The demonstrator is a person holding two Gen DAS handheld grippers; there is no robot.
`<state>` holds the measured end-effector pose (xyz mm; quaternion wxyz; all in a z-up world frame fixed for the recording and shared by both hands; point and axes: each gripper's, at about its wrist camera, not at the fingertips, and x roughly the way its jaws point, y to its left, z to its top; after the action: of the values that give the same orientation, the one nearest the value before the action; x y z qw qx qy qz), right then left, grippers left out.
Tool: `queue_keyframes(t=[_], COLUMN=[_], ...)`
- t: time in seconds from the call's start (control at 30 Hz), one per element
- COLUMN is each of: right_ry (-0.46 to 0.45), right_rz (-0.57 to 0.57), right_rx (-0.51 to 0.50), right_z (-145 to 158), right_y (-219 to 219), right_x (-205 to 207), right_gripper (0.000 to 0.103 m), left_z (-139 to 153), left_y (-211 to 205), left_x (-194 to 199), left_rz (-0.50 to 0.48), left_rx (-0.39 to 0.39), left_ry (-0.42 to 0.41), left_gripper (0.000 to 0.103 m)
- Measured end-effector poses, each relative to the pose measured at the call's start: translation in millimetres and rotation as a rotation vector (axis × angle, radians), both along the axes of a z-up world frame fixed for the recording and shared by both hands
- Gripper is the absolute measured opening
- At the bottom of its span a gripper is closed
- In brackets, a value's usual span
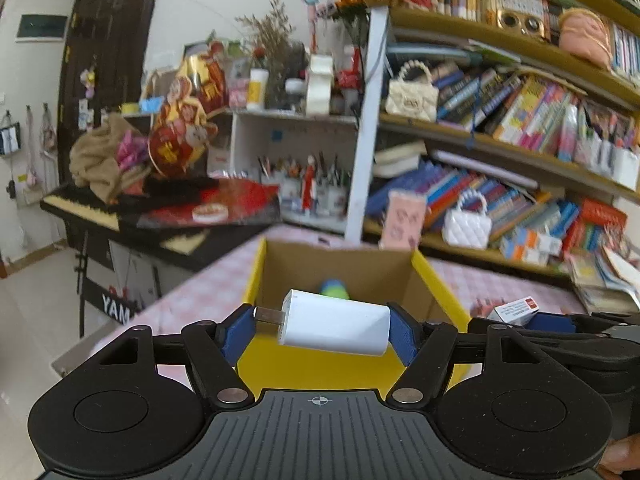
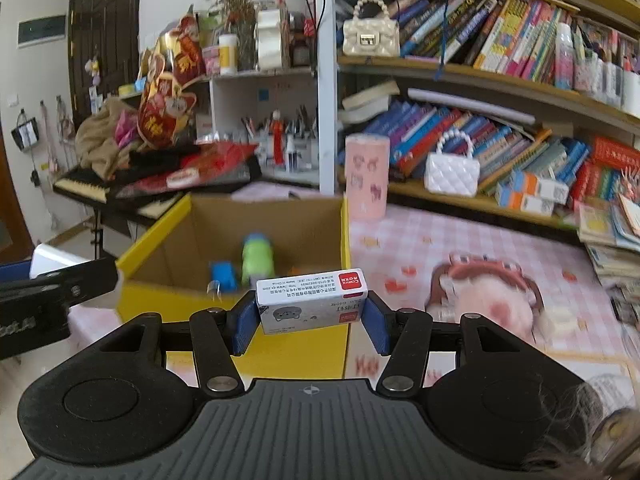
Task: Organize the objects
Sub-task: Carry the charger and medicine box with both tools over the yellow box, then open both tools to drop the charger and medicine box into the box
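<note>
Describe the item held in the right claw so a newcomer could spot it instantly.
Start at the yellow cardboard box on the pink tablecloth. Just before its near right corner, the right claw grips a small staples box, white with a red logo, unlike the toys inside.

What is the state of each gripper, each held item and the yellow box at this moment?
left gripper: shut on white charger
white charger: held sideways, above the box
right gripper: shut on small staple box
small staple box: held level
yellow box: open, toys inside
</note>
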<state>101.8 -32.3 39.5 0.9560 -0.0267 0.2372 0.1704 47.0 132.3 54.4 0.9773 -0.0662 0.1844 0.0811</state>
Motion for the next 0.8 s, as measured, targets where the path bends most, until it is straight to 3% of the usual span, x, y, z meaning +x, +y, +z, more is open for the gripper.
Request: queue_keyframes(t=[0.2, 0.47, 0.6, 0.8], right_ry=[-0.026, 0.013, 0.08, 0.172], right_rz=[0.044, 0.13, 0.18, 0.276], right_rx=[0.012, 0.005, -0.013, -0.108], right_z=[10, 11, 0, -29], right_y=[17, 43, 54, 69], right_x=[46, 109, 142, 168], right_gripper=[0.052, 0.052, 0.052, 0.052], left_z=[-3, -21, -37, -53], left_y=[10, 2, 0, -7], left_x=[35, 84, 103, 118], left_rz=[0.054, 0.091, 0.122, 0.125], left_rx=[0.01, 0.031, -0.013, -0.005], left_ry=[0.022, 0.07, 0.135, 0.204], left_gripper=[0.07, 0.07, 0.07, 0.07])
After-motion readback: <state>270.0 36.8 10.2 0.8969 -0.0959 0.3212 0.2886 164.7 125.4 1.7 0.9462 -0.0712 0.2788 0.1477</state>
